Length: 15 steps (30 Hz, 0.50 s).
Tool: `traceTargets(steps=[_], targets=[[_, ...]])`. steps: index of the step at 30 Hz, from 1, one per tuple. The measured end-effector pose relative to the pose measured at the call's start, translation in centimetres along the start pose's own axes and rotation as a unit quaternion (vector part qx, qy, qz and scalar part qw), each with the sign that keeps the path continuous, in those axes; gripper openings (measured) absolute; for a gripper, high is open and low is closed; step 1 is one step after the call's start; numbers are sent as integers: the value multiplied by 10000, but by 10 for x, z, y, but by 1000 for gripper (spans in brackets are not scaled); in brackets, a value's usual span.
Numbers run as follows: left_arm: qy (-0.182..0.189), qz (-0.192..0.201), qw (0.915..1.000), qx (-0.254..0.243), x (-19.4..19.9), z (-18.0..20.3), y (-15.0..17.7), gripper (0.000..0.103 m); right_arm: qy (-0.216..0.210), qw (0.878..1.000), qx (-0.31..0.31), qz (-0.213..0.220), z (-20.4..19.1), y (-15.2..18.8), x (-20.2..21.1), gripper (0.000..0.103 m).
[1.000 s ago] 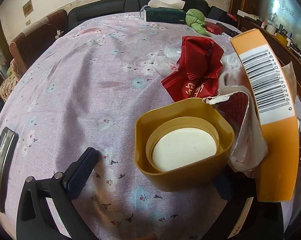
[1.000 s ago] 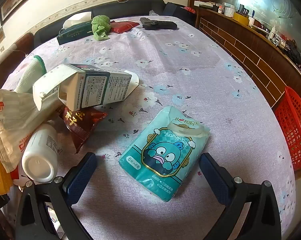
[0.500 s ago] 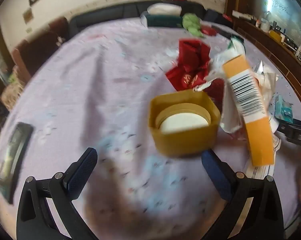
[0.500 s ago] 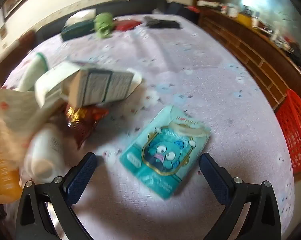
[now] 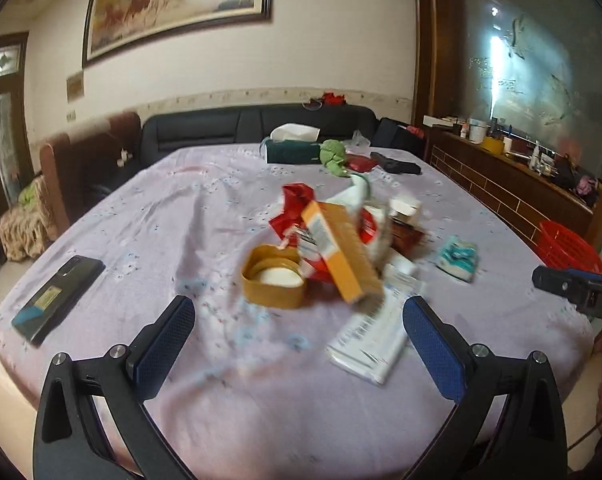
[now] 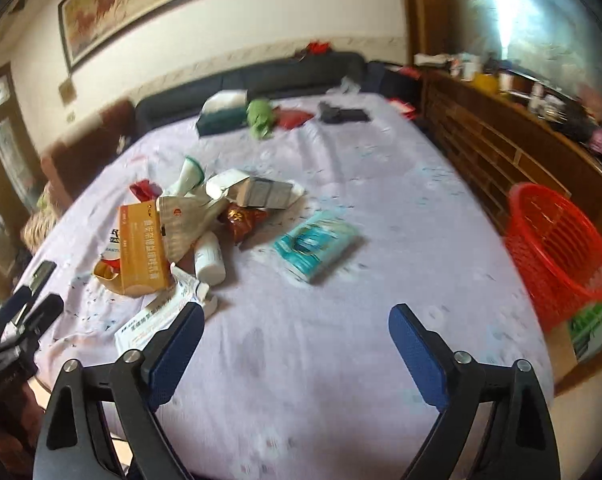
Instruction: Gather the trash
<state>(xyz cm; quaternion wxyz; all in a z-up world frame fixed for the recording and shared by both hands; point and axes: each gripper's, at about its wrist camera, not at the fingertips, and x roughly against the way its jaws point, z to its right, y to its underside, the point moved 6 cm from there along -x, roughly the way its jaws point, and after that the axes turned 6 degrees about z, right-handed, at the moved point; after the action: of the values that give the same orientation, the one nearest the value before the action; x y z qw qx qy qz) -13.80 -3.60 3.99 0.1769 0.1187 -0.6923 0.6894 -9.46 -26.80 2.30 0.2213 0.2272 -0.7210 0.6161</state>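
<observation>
Both grippers hang back from the desk (image 5: pixel 173 216), over its near edge, with nothing held. The left gripper (image 5: pixel 299 320) has its jaws spread wide and empty, aimed at the trash pile (image 5: pixel 333 240). The right gripper (image 6: pixel 295 334) also has nothing between its jaws; they are wide but closing. The stand-off position probably serves to take in the whole pile before a pick.

The trash sits heaped near the desk's middle, likely gathered so that it can go in few trips. A red basket (image 6: pixel 557 248) stands on the floor beside the desk's right edge, within reach of the right hand; it looks like the bin.

Pile, as seen:
- orange box (image 5: pixel 341 252), leaning tilted on the heap, barcode side up in the left view
- yellow tub (image 5: pixel 273 280), open side up, a white disc inside, touching the box's lower end
- red wrapper (image 5: pixel 293 208) behind the box, crumpled
- white bottle (image 6: pixel 209 260) lying on its side
- flat white carton (image 5: pixel 369 340) at the near edge of the pile
- teal tissue pack (image 6: pixel 317 244), lying apart to the right, between pile and basket

A phone (image 5: pixel 57 298) lies well apart on the left; probably not trash.
</observation>
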Motion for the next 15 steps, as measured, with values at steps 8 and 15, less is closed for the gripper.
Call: traceTargets(steps=[8,15], targets=[[-118,151,9991,-375,13,26,14,103,529,9955,-74,787,14,30,43,72],[-81,-166,9991,-390,-3,27,26,103,482,9963,12,718,12,34,31,71]])
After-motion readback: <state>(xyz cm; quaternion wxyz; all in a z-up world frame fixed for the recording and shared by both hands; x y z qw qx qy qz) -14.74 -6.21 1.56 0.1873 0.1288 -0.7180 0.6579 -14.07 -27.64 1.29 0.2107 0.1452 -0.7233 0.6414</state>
